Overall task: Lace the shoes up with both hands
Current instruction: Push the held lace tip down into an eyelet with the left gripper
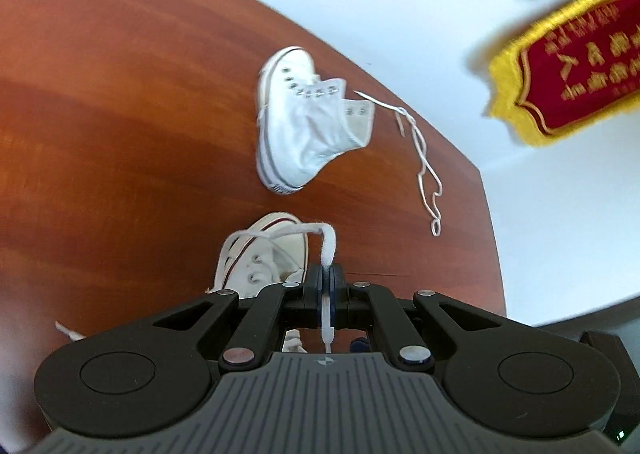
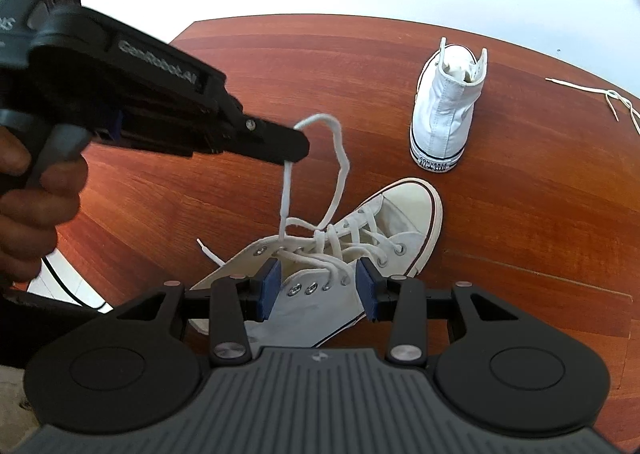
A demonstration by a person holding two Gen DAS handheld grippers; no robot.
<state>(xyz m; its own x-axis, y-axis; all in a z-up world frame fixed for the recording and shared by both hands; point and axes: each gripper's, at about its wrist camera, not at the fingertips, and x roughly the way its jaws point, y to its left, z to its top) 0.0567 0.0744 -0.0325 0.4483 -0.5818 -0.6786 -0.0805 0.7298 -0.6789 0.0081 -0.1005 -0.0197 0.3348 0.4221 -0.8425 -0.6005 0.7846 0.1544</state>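
— Lace (image 2: 338,158) status? L gripper (image 1: 327,274)?
— Pinching lace end tight, lifting it above laced sneaker (image 2: 400,222) on wooden table (image 2: 520,194).
— R gripper (image 2: 316,286)?
— Hovering spread over sneaker, gripping nothing.

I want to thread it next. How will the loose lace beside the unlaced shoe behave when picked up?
The loose lace lies in limp squiggles on the table, so it will probably flop and dangle. It looks thin and light, so a pinch near its tip should lift it easily, though it may drag.
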